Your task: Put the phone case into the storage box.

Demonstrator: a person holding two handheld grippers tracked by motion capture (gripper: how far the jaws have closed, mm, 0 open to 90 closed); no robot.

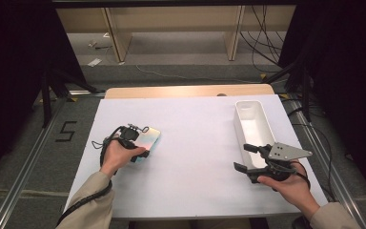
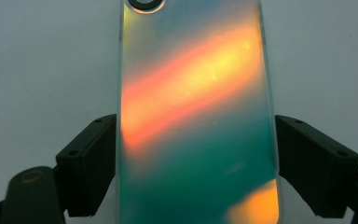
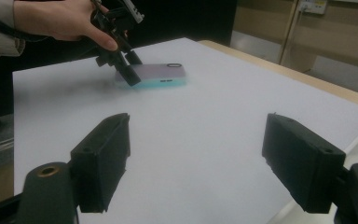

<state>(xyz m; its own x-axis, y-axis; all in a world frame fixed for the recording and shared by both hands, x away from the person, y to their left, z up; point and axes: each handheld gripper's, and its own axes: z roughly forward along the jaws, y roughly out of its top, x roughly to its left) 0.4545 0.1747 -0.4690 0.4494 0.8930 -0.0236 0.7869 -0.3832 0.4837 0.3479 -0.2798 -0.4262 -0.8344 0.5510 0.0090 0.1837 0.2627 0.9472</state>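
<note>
An iridescent phone [image 1: 148,138] lies flat on the white table sheet [image 1: 195,143], left of centre. In the left gripper view the phone [image 2: 196,116] runs away from the camera, lens ring at its far end. My left gripper [image 1: 140,149] reaches over its near end, and the left gripper [image 2: 196,128] has both black jaws flush against the phone's long edges. My right gripper [image 1: 244,157] hovers open at the right, pointing left, nothing between its jaws. From the right gripper [image 3: 196,140] I see the phone [image 3: 156,74] and the left gripper [image 3: 126,70] farther off.
A long white bin [image 1: 240,121] stands at the right side of the sheet, just behind the right gripper, and looks bare inside. Wooden table edge [image 1: 186,90] runs along the back. Beyond it are shelf legs and cables on the floor.
</note>
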